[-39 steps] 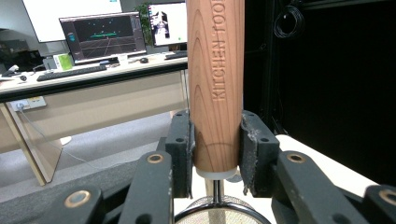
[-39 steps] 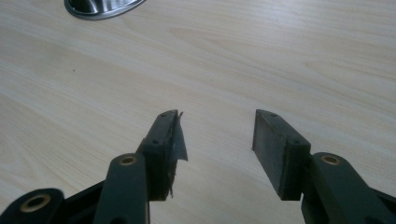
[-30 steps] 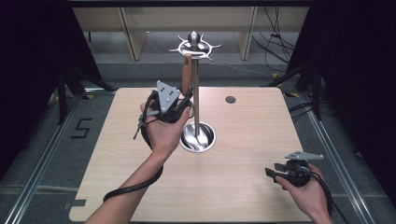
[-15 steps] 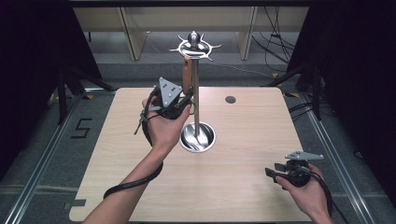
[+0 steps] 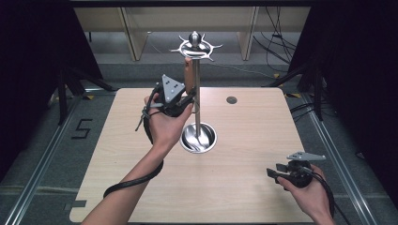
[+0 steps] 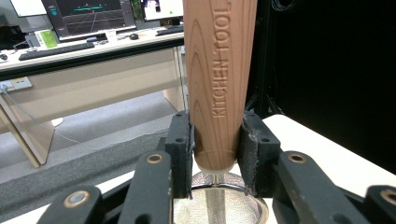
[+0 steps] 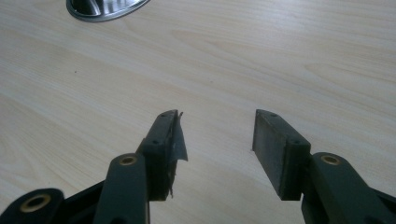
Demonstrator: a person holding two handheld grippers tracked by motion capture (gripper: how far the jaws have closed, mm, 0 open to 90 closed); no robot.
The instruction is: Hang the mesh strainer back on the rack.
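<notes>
Nothing has shifted much since the earlier frames: the left gripper [image 5: 180, 101] holds its place beside the stand [image 5: 197, 93], its jaws clamped on the wooden handle [image 6: 219, 84] of a kitchen tool hanging upright just left of the pole, below the stand's hooked crown. Pale wood covers the counter [image 5: 244, 187], with grey floor and dark curtains around it. Directly under the handle sits the stand's round steel base dish [image 5: 199, 138]. Well right of the stand and nearer the person, the right gripper [image 7: 217, 140] hovers over bare counter, jaws apart.
</notes>
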